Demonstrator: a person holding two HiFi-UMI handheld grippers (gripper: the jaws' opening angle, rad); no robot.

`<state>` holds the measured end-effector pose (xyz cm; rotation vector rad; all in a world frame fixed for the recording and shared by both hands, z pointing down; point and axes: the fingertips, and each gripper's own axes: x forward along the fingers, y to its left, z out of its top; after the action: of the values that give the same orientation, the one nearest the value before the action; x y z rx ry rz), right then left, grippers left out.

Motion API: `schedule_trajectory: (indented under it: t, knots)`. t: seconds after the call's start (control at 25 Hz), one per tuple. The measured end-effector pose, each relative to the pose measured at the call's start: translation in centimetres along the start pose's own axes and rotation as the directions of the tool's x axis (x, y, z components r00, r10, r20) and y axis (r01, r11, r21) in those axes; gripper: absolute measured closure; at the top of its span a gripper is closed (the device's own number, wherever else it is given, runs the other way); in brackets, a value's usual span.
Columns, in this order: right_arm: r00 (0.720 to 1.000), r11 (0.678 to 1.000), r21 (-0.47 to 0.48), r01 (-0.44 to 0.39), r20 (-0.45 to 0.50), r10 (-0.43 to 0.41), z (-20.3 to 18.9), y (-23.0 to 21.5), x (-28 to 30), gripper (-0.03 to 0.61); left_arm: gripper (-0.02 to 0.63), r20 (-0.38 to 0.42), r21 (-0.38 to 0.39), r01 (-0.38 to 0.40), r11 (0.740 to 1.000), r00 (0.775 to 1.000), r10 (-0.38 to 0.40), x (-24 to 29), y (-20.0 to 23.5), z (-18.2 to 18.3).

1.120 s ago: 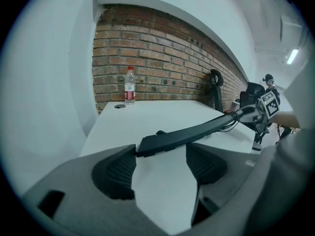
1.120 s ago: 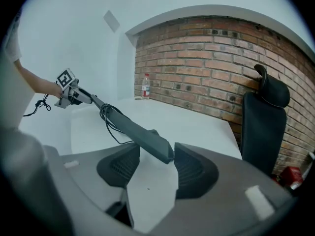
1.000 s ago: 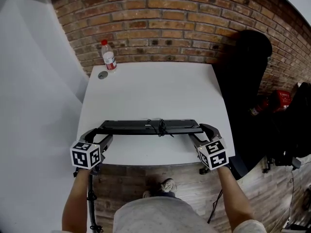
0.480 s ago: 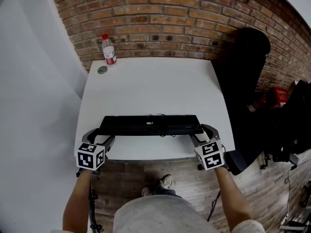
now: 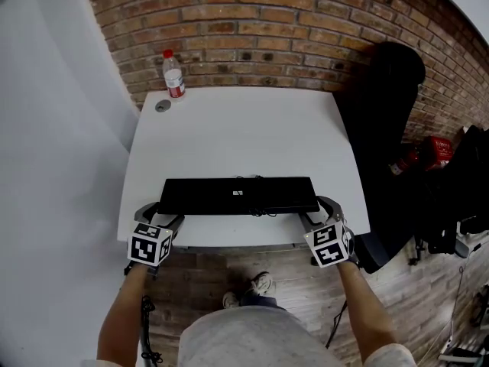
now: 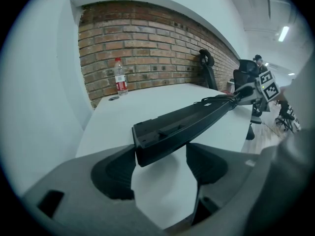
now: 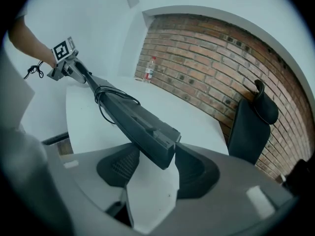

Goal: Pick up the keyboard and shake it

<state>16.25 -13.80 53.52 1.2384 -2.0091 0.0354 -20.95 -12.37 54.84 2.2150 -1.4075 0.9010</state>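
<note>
A black keyboard [image 5: 238, 196] hangs level over the near part of the white table [image 5: 237, 128], its flat underside with a small label facing up toward me. My left gripper [image 5: 162, 219] is shut on its left end and my right gripper [image 5: 315, 217] on its right end. In the left gripper view the keyboard's end [image 6: 162, 139] sits clamped between the dark pads [image 6: 115, 173]. In the right gripper view the other end [image 7: 155, 144] is pinched the same way, and a bundled black cable [image 7: 106, 100] loops round the keyboard's middle.
A plastic water bottle [image 5: 173, 75] and a small round cap [image 5: 162, 106] stand at the table's far left corner by the brick wall. A black chair [image 5: 386, 121] stands against the table's right side. Bags and a red object [image 5: 439, 153] lie on the wooden floor at right.
The keyboard has rolled from edge-on to flat, its underside now facing me. Both grippers have sunk a little and come toward the table's near edge with it.
</note>
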Motion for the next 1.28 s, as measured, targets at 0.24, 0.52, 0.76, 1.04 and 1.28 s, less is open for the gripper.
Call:
schedule_trajectory:
  t: [0.24,0.52,0.76,1.04,1.28]
  knots:
    - [0.999,0.995,-0.098,0.0,-0.054,-0.005,-1.4,0.5,0.3,0.342,0.298,-0.057,0.035,-0.001,0.999,0.998,0.003,0.5,-0.6,-1.5]
    - [0.994,0.989,-0.146,-0.022,-0.106,0.006,-3.1,0.5,-0.1,0.357,0.296,-0.078,0.028,0.003,1.0,0.997,-0.001,0.6,-1.1,-2.7]
    - [0.994,0.994,-0.104,-0.026,-0.111,0.014,-3.9,1.3,-1.0,0.375,0.302,-0.072,-0.016,0.009,1.0,0.997,-0.01,0.0,-1.3,-3.3]
    - [0.998,1.0,-0.002,-0.012,-0.066,0.012,-2.8,2.8,-2.2,0.397,0.314,-0.037,-0.075,0.024,0.997,0.999,-0.026,-1.4,-2.7,-4.2]
    - [0.999,0.991,0.13,0.022,-0.035,-0.018,-1.3,3.8,-3.9,0.428,0.363,0.048,-0.124,0.065,0.99,0.997,-0.059,-2.7,-5.3,-2.8]
